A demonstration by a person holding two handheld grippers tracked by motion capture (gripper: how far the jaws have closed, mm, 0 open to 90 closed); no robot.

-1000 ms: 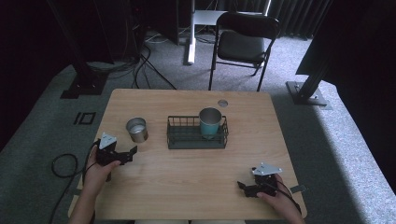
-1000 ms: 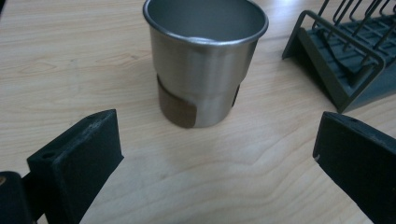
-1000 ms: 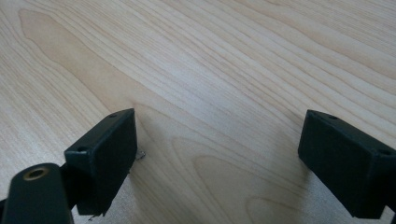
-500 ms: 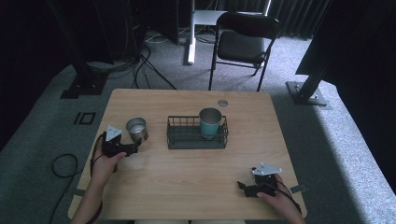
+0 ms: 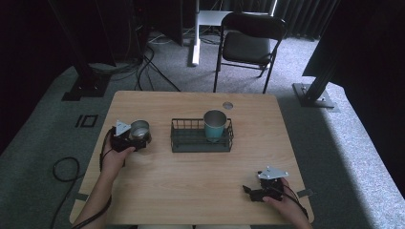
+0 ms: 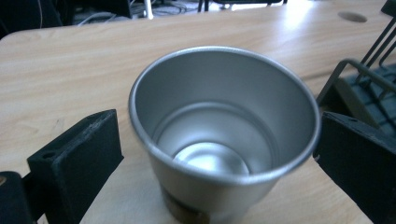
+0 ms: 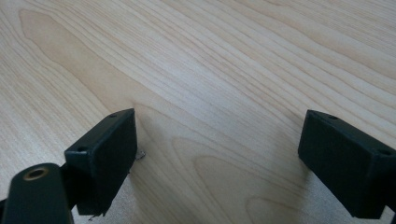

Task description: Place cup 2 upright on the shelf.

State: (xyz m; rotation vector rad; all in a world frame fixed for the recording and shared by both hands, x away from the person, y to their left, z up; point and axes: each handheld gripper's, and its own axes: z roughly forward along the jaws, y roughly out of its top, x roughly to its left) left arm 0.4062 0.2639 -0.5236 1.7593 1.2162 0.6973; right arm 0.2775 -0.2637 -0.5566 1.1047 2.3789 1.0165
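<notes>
A bare steel cup (image 5: 140, 130) (image 6: 224, 140) stands upright on the wooden table (image 5: 191, 186) at the left. My left gripper (image 5: 136, 141) (image 6: 219, 140) is open with one jaw on each side of the cup. A gap shows at the left jaw, and the right jaw sits close to the rim. A teal cup (image 5: 215, 125) stands upright in the right half of a black wire basket (image 5: 184, 143) at the table's middle. My right gripper (image 5: 249, 191) (image 7: 222, 140) rests low near the front right edge, open, with bare wood between its jaws.
The basket's left end (image 6: 364, 74) is just right of the steel cup. A round cable hole (image 5: 228, 105) lies near the table's far edge. A folding chair (image 5: 250, 45) stands beyond the table, and cables (image 5: 62, 167) lie on the floor at the left.
My left gripper has moved forward and right to the steel cup, so its jaws now stand on either side of it. The right gripper has stayed where it was.
</notes>
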